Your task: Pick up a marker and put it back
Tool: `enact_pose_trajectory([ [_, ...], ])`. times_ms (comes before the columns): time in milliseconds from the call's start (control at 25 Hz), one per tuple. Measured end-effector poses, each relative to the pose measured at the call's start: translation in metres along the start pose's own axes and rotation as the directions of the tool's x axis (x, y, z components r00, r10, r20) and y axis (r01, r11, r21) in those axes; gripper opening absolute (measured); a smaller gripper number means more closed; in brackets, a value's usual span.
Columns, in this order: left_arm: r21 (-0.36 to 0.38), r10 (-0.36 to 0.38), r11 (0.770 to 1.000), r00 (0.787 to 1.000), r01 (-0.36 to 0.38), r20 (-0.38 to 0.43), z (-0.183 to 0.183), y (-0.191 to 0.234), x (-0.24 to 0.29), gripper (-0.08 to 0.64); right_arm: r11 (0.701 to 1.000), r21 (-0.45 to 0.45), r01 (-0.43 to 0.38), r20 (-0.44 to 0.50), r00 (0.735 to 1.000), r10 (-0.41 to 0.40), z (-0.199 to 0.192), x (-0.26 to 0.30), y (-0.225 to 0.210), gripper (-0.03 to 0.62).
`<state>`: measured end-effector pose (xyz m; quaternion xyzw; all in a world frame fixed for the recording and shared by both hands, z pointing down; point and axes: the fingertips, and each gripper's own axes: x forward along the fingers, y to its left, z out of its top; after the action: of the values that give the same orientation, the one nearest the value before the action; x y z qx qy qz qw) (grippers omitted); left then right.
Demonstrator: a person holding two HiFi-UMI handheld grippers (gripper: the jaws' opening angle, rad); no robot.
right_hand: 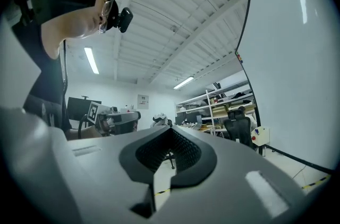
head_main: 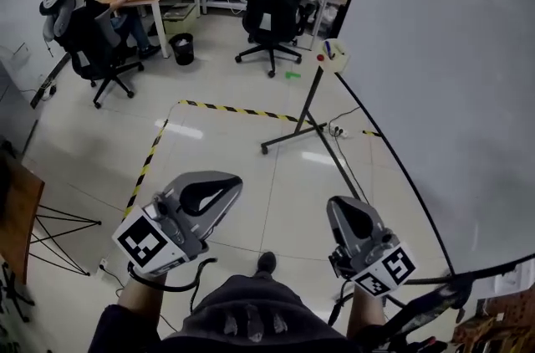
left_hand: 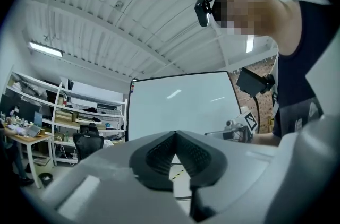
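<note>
The whiteboard [head_main: 451, 92] fills the head view from 12 to 4 o'clock, standing on a black wheeled frame over the pale floor [head_main: 234, 159]. The left gripper [head_main: 227, 186] sits at 7 o'clock and the right gripper [head_main: 343, 205] at 5 o'clock, both held out level in front of the person. In its own view each gripper has its ribbed pads pressed together with nothing between them, so neither carries a marker.

A small white holder [head_main: 334, 56] hangs at the whiteboard's near edge, at about 1 o'clock from the grippers and well apart from both. Blue and red specks in it look like the markers [head_main: 328, 52].

With every marker apparently in the holder and both grippers empty, the pick looks either not yet begun or already finished and returned. The pictures do not settle which.

The markers are too small to count or to judge how they lie. The whiteboard's lower edge is cut off at 4 o'clock, and the person's body hides the floor at 6 o'clock.
</note>
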<state>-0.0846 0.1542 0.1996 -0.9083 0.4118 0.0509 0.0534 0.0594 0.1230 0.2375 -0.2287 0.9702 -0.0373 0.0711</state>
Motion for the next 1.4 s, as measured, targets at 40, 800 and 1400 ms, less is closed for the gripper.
enact_pose_trajectory([
  [40, 0.0, 0.01, 1.0, 1.0, -0.01, 0.003, 0.0, 0.011, 0.014, 0.006, 1.0, -0.006, -0.016, -0.003, 1.0, 0.016, 0.002, 0.008, -0.015, 0.002],
  [800, -0.011, 0.036, 0.999, 0.997, -0.035, 0.066, -0.043, 0.248, 0.157, 0.006, 0.997, -0.075, -0.01, -0.046, 0.999, 0.007, -0.003, 0.194, -0.221, 0.002],
  [1400, -0.083, -0.155, 0.984, 0.987, 0.159, 0.05, -0.072, 0.417, 0.258, 0.006, 0.95, -0.156, 0.269, -0.02, 0.961, -0.275, 0.004, 0.315, -0.358, 0.002],
])
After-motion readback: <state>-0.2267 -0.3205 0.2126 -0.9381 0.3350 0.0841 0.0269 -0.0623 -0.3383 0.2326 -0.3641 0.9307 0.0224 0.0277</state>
